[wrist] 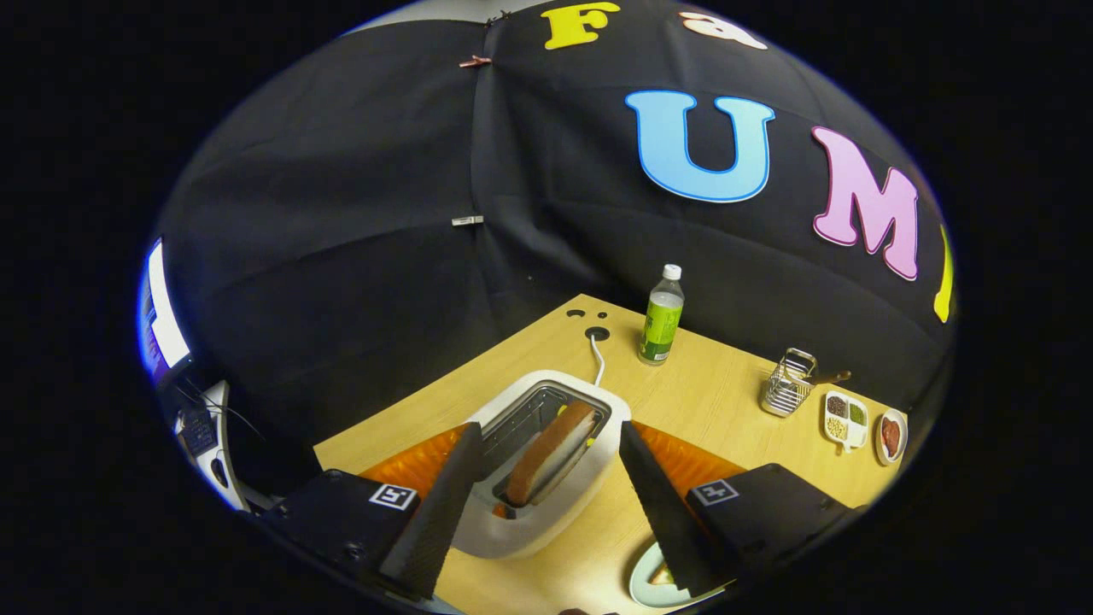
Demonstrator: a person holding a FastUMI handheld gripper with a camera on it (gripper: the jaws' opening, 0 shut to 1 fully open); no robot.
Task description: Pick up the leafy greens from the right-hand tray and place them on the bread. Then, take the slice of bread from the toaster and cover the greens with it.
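Now the gripper (pixel 546 478) hangs over the toaster (pixel 546 461), jaws spread wide either side of the bread slice (pixel 551 453) standing in its slot. Light, soft and crumbly, it likely wants gentle pinching across its flat faces near the exposed top crust.

on the wooden table (pixel 726 401) we count: a green-labelled bottle (pixel 662 318) with white cap, upright; a wire basket (pixel 787 383); a divided dish of spices (pixel 845 419) beside it; a small dish (pixel 891 436) of something reddish-brown.
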